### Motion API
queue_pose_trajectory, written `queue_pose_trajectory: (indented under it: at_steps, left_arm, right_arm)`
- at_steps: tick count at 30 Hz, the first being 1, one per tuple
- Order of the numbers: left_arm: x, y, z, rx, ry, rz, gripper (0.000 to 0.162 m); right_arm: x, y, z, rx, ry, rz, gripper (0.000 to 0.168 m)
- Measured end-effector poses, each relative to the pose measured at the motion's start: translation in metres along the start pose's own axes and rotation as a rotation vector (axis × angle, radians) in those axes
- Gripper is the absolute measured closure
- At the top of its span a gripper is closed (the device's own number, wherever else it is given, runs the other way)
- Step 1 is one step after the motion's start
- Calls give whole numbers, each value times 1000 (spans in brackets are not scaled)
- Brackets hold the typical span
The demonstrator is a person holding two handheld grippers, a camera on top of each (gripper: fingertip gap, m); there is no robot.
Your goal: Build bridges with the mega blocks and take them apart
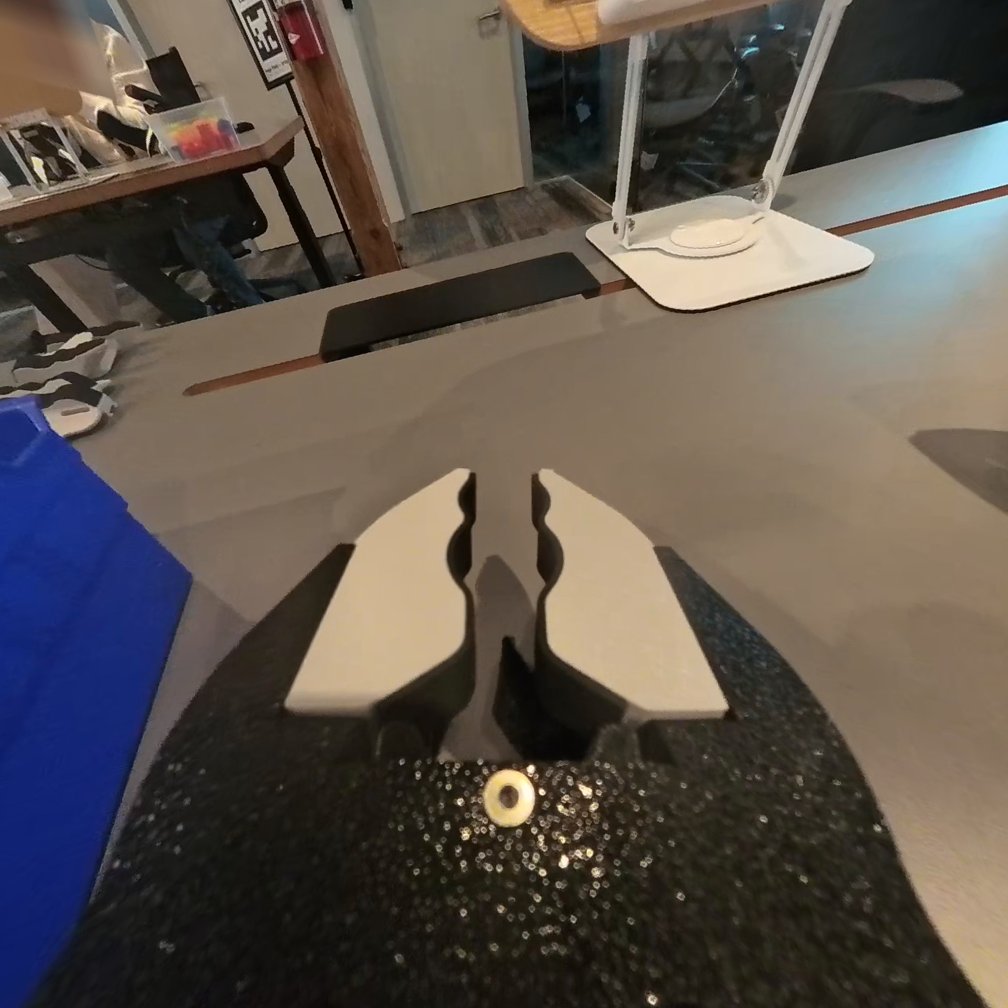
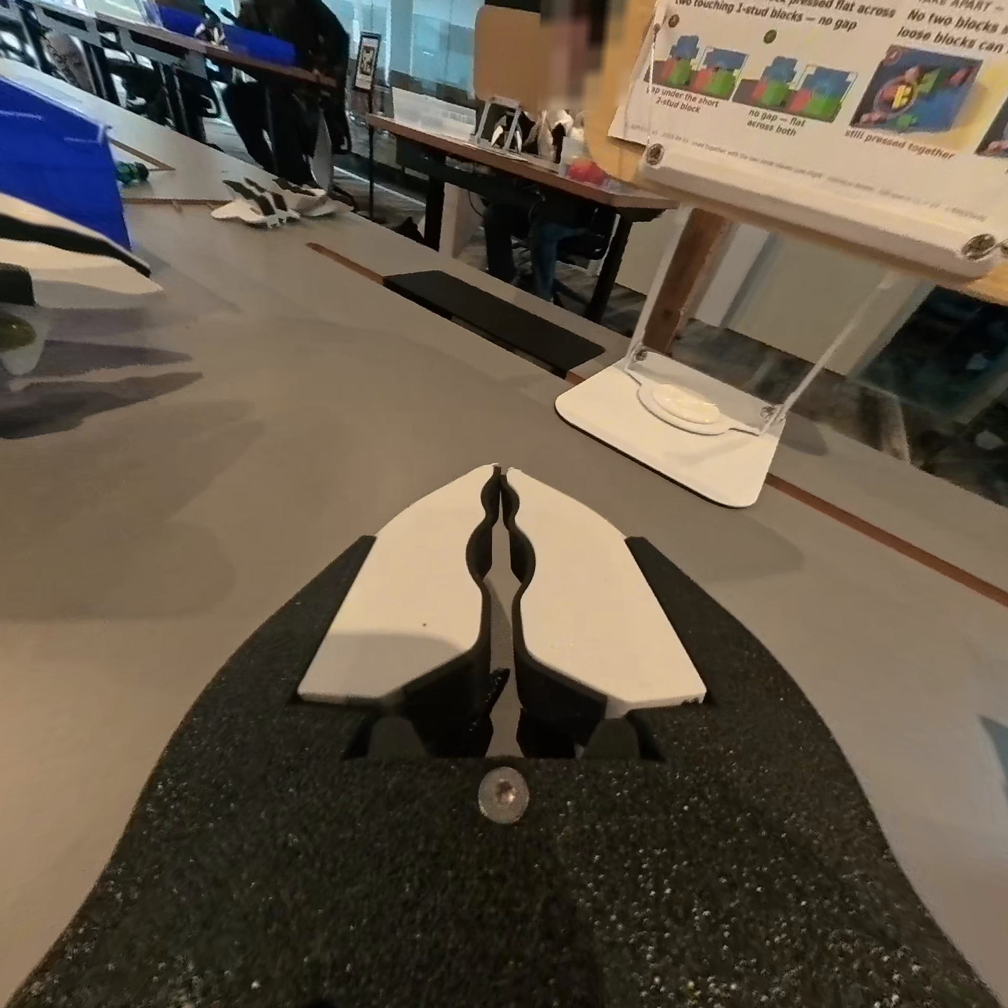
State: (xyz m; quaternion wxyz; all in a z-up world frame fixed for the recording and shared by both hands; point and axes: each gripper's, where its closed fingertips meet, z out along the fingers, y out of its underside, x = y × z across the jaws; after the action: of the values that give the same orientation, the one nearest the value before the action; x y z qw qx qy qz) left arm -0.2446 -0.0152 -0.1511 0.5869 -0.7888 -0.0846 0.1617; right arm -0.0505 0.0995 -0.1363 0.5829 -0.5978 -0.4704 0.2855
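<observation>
We see two hand-held grippers poised above a grey table, neither carrying anything. The left gripper has its white fingers parted, a clear strip of tabletop showing between the tips; the right gripper has its tips pressed together, empty.

No loose blocks lie on the table ahead of either claw. To the left stands a blue bin, close beside the left gripper (its inside is hidden from us, so we cannot tell what it holds). The only blocks we can make out sit well off, in a clear tub of bright pieces on a wooden desk across the room, though at that distance they are blurred and may be something else.

Straight ahead, a black pad lies at the table's far edge, and just right of it stands a white stand base with clear uprights. From the right wrist view, that stand carries an instruction card with small coloured pictures. A spare black-and-white gripper rests on the table farther left.
</observation>
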Motion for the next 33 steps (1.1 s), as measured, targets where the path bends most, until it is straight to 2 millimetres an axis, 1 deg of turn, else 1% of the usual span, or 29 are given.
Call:
queue_pose_trajectory:
  at_steps: [3,5,7,9,12,14,15,16,18,20,21,23,24,26,28,33]
  left_arm:
    - [6,-2,-1,8,40,6,162]
    - [10,-5,-3,17,67,18,162]
    - [12,-12,-10,35,78,26,162]
    - [11,-26,-28,75,93,4,162]
    - [2,-50,-74,145,115,-58,162]
    - [-14,-56,-108,153,97,-72,162]
    - [-28,-57,-124,145,69,-71,162]
    - [-47,-57,-140,134,26,-68,162]
    - [-92,-56,-168,102,-73,-65,162]
    - [-137,-49,-187,44,-141,-72,162]
    - [-157,-42,-192,-4,-156,-84,162]
    - [-188,-22,-193,-141,-157,-99,159]
    - [-197,-10,-192,-221,-140,-99,154]
    - [-208,9,-189,-345,-97,-78,143]
    - [-215,26,-188,-459,-59,-17,131]
    - [-225,80,-199,-869,71,132,104]
  right_arm:
    - [0,1,1,-7,-27,28,168]
    - [-2,1,1,-8,-41,28,168]
    - [-4,1,1,-7,-49,22,168]
    - [-5,2,1,-11,-55,17,168]
    - [-5,2,1,-11,-60,15,168]
    - [-6,2,2,-13,-66,13,168]
    - [-7,2,2,-16,-68,13,168]
    - [-7,2,2,-18,-70,13,168]
    - [-7,3,2,-20,-75,15,168]
    - [-7,3,3,-20,-79,19,168]
    - [-8,3,3,-22,-82,20,168]
    - [-9,4,3,-28,-88,19,168]
    - [-9,4,3,-27,-90,17,168]
    - [-10,3,3,-27,-93,13,168]
    - [-11,4,4,-33,-100,8,168]
    - [-15,6,5,-47,-112,-17,168]
